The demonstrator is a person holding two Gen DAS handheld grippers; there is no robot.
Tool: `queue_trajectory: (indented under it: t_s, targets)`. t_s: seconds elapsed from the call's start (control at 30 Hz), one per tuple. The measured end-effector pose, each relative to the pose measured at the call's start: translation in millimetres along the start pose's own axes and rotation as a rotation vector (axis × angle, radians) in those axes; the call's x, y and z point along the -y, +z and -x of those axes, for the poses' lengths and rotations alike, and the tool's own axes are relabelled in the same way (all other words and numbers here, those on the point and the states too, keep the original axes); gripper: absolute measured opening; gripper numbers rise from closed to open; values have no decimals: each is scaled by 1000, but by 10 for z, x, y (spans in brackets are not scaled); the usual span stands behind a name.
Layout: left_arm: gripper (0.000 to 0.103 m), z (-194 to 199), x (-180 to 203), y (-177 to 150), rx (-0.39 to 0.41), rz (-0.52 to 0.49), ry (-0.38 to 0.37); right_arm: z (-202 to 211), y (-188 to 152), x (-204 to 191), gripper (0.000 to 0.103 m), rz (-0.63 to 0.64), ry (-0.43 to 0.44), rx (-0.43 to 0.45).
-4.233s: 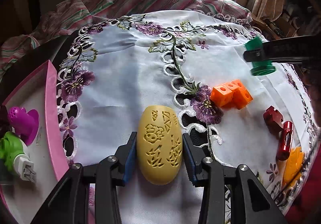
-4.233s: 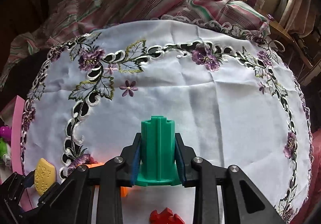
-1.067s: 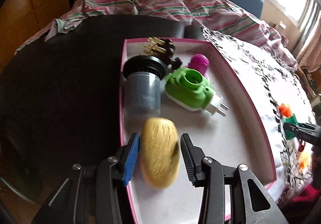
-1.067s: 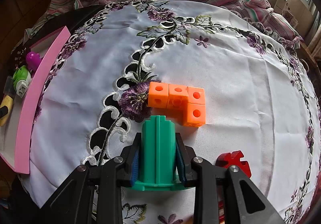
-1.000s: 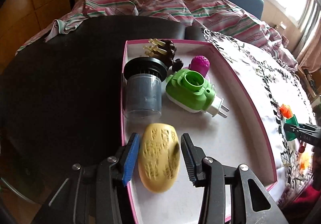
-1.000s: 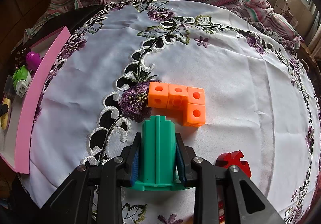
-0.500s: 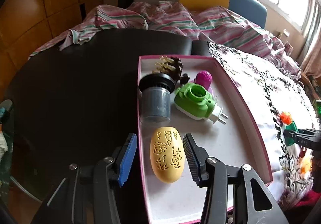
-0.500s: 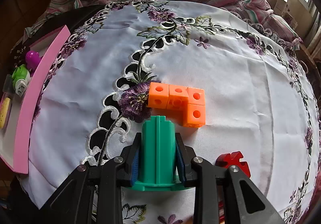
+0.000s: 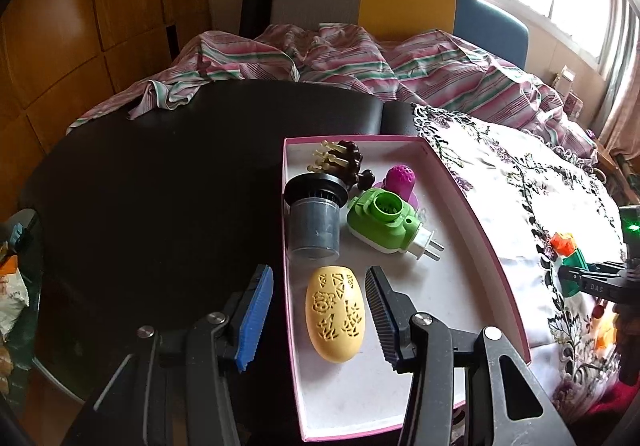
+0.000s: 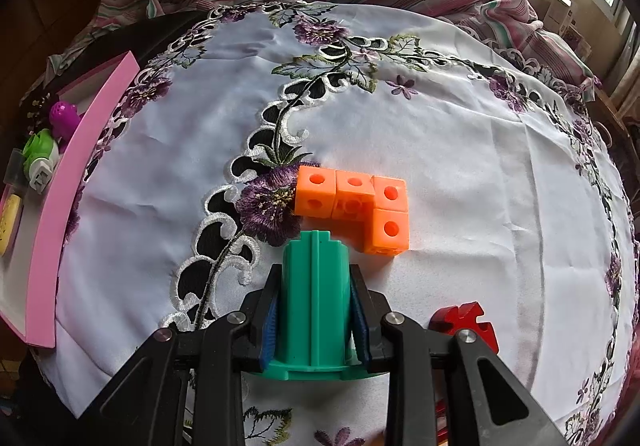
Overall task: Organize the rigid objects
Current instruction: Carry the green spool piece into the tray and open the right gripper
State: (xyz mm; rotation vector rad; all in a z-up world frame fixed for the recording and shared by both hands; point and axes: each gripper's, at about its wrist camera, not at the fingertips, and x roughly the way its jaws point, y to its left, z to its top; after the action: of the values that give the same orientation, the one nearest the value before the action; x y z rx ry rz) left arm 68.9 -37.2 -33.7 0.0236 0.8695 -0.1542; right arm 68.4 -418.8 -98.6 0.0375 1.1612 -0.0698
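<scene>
Your left gripper (image 9: 320,316) hangs open over the yellow case (image 9: 335,313) lying in the pink tray (image 9: 500,270), so watch the right gripper (image 10: 314,320): clamped on the green block (image 10: 314,298), it could clip the orange cubes (image 10: 354,206) just ahead.

left gripper (image 9: 318,312) jaws apart, empty; right gripper (image 10: 316,320) jaws clamped.

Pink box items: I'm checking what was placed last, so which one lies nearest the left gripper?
The yellow carved oval, lying flat between the open left gripper fingers, untouched. The grey cup, green plug-in and purple piece sit farther back.
</scene>
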Motion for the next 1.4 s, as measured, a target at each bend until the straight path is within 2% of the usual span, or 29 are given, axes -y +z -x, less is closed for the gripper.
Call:
queue_trajectory:
  t_s: [0.23,0.4,0.53,0.67,0.87,1.03,1.1,1.2,1.27,1.4]
  targets:
    - [49,34,-62,-25,9,4,19,39,59,-11,29,-27,-17,-8]
    - [49,32,-141,-44,7,27,17,391,207,-241,29,-25,50,80]
    - [49,19,-184,-65,2,37,20,676,321,-693,29,38,161,144]
    - [49,6,-234,-84,-4,49,21,816,334,-1302,29,144,276,162]
    - [51,4,-372,-109,0,90,36,702,343,-2166,29,281,448,63]
    - [52,-1,-498,-115,4,110,50,381,461,-2629,29,308,444,-19]
    - [52,-8,-527,-116,2,118,52,176,539,-2735,29,294,408,-60]
    - [53,-25,-562,-134,-4,127,55,-90,628,-2779,29,247,359,-97]
    - [55,-38,-570,-140,-8,128,55,-195,656,-2796,30,222,356,-108]
    - [61,-39,-569,-146,-4,129,58,-200,646,-2791,40,209,380,-89]
